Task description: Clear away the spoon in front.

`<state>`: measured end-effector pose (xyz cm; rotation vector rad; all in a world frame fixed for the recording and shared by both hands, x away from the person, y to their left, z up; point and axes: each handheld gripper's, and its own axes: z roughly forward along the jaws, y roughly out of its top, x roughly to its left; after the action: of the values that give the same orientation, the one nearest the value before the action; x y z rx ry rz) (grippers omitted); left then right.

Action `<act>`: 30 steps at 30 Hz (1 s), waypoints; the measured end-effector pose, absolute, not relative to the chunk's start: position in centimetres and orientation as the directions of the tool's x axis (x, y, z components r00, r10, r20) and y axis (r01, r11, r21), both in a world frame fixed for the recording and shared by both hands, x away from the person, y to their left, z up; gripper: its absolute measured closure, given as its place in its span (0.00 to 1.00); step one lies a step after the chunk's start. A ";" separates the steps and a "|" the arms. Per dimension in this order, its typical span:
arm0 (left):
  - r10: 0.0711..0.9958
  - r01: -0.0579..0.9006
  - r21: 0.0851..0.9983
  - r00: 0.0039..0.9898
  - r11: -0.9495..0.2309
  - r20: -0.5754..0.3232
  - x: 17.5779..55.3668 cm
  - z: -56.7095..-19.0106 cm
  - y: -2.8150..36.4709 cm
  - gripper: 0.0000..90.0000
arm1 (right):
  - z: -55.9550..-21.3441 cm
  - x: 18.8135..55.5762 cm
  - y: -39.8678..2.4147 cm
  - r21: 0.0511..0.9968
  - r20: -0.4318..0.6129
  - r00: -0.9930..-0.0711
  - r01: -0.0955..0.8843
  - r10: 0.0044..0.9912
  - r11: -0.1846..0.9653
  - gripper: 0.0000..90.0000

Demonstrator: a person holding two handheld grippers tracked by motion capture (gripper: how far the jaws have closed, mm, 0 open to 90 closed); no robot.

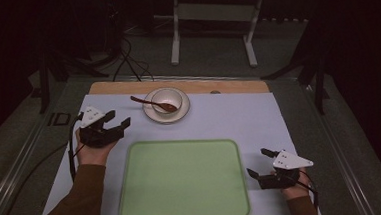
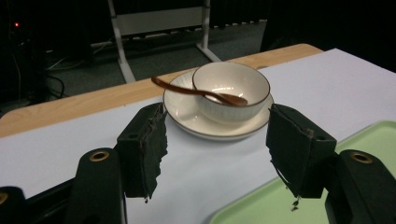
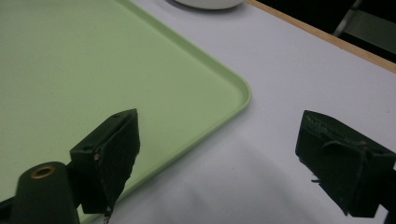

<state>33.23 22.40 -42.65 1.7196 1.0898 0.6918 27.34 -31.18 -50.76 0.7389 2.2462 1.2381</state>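
Dim room and a white-covered table (image 1: 259, 118) fill the high view: the green tray (image 1: 183, 180) lies bare, the bowl (image 1: 166, 100) with its spoon (image 1: 150, 104) sits on a saucer (image 1: 183, 113) at the far edge, so nothing looks moved yet, and the left gripper (image 1: 118, 120) hovers spread and empty beside it. From the left gripper view the bowl (image 2: 231, 86) stands just ahead between the wide jaws, the spoon (image 2: 201, 92) resting across its rim, the tray cut off at the corner. The right gripper view has the right gripper (image 3: 217, 158) spread, empty, over the tray's corner (image 3: 233, 88), the saucer cropped at the top.

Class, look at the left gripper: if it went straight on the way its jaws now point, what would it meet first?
Most likely the saucer under the bowl, whose near rim sits between the open jaws of the left gripper. If the gripper travels higher, the bowl itself; depth is hard to judge.
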 end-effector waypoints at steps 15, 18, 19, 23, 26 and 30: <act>0.914 0.349 0.929 0.405 -0.123 -0.032 37.0 -41.3 23.0 0.37 | -50.8 27.4 -31.2 0.864 -0.142 -0.747 0.227 0.650 0.450 0.15; 0.915 0.358 0.926 0.401 -0.118 -0.038 37.7 -41.5 23.0 0.36 | -50.7 27.4 -31.2 0.865 -0.142 -0.746 0.225 0.650 0.448 0.15; 0.916 0.361 0.925 0.399 -0.116 -0.041 37.9 -41.6 23.0 0.36 | -50.7 27.4 -31.2 0.867 -0.140 -0.746 0.226 0.651 0.445 0.15; 0.915 0.376 0.918 0.401 -0.125 -0.039 38.8 -41.9 23.0 0.36 | -50.7 27.3 -31.3 0.868 -0.135 -0.747 0.228 0.651 0.441 0.15; 0.915 0.384 0.914 0.402 -0.127 -0.041 39.5 -42.3 23.0 0.39 | -50.7 27.4 -31.2 0.867 -0.137 -0.749 0.226 0.648 0.444 0.15; 0.920 0.389 0.914 0.390 -0.118 -0.047 40.6 -42.8 23.0 0.45 | -50.7 27.4 -31.2 0.866 -0.139 -0.751 0.224 0.645 0.448 0.15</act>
<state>40.58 23.04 -42.85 1.6974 1.1611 0.6995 27.42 -31.19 -50.74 0.7297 2.2496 1.2464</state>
